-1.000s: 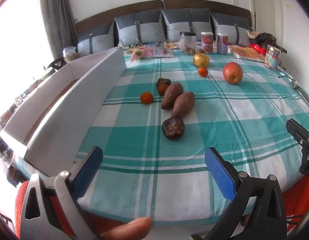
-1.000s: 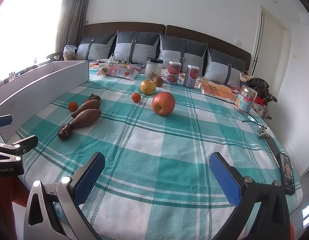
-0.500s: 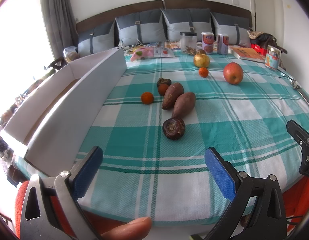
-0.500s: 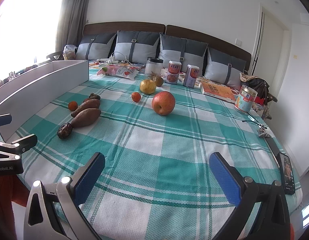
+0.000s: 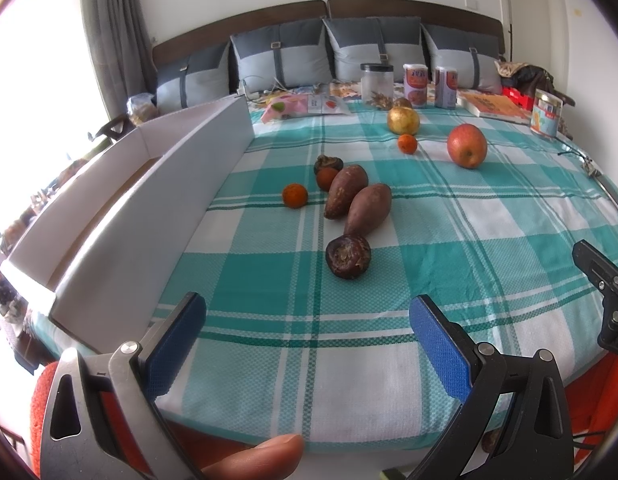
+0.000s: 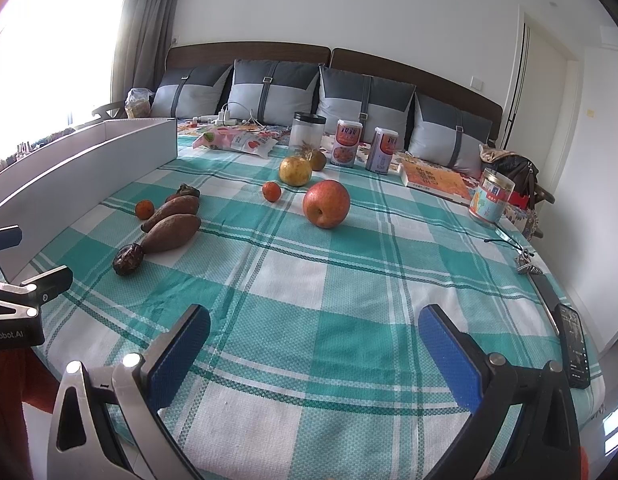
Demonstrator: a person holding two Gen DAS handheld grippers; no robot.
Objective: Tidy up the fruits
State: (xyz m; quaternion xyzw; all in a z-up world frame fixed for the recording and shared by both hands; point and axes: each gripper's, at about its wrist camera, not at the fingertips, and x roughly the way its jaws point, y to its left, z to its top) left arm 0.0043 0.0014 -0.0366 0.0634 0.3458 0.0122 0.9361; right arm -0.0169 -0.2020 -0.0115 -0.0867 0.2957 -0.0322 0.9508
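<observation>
Box: a long white box (image 5: 149, 216) lay along the left edge of the bed (image 5: 449, 280), and what showed of its inside held no fruit.
Left gripper: the left gripper (image 5: 307, 330) hovered over the near edge of the bed, its blue pads wide apart and gripping nothing.
Near cluster: a dark wrinkled fruit (image 5: 348, 256) lay nearest, left of the bed's middle, touching the tip of one sweet potato (image 5: 368, 209); a second sweet potato (image 5: 346, 191) lay just beside the first.
Small fruit: a little orange (image 5: 295, 195) sat between the sweet potatoes and the box, apart from both; a persimmon (image 5: 328, 165) and a small reddish fruit (image 5: 326, 178) sat at the far end of the cluster.
Far group: a yellow pear (image 6: 295, 171), a second small orange (image 6: 271, 191) and a red apple (image 6: 326, 203) stood further back toward the pillows, the apple to the right.
Right gripper: the right gripper (image 6: 314, 348) hung over the near right part of the bed, fingers spread and empty.
Progress: nothing looked sorted; every fruit lay loose on the cloth.
Left to do: by the look of it, all pieces remained to be picked up, the box probably being the target.
</observation>
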